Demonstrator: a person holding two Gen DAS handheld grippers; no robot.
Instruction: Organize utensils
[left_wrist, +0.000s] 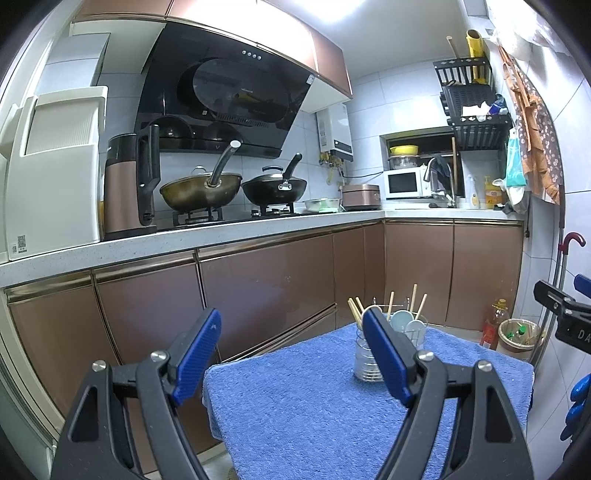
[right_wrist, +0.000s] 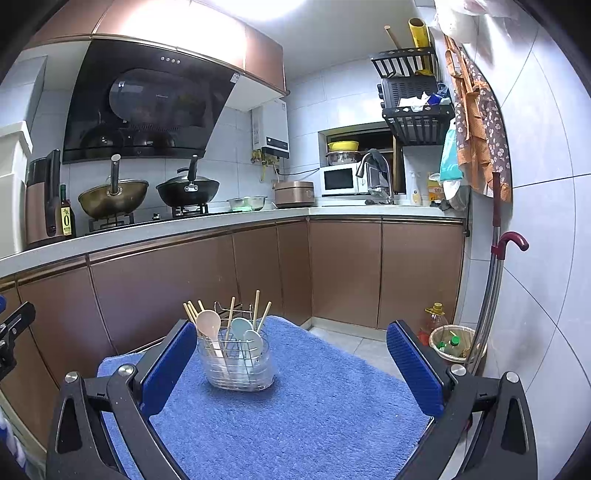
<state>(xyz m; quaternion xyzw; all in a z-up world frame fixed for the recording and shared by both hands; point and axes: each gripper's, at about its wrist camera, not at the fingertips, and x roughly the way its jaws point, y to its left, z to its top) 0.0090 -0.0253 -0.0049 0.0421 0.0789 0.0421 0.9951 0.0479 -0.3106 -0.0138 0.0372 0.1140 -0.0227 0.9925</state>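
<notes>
Nearest to me, both tools wait with nothing in them. The jaws of my left gripper (left_wrist: 291, 354) stand wide apart and empty, and the jaws of my right gripper (right_wrist: 291, 365) are spread the same way, also empty.

Below them lies the blue towel (right_wrist: 314, 417) that covers the table. On this towel I see no loose utensil.

Further on, at about 12 o'clock from the right gripper and about 1 o'clock from the left one, stands the clear utensil holder (right_wrist: 238, 363). It carries the wooden chopsticks (right_wrist: 191, 312), a pink spoon (right_wrist: 207, 322) and two pale blue spoons (right_wrist: 242, 328).

I think the risks are these. The holder looks light and stands on soft cloth, so a push from the side could tip it or slide it. The chopsticks lean in different directions; if I close on one, I may catch its neighbour also. The left jaw hides part of the holder in the left view, so I could misjudge the approach there.
</notes>
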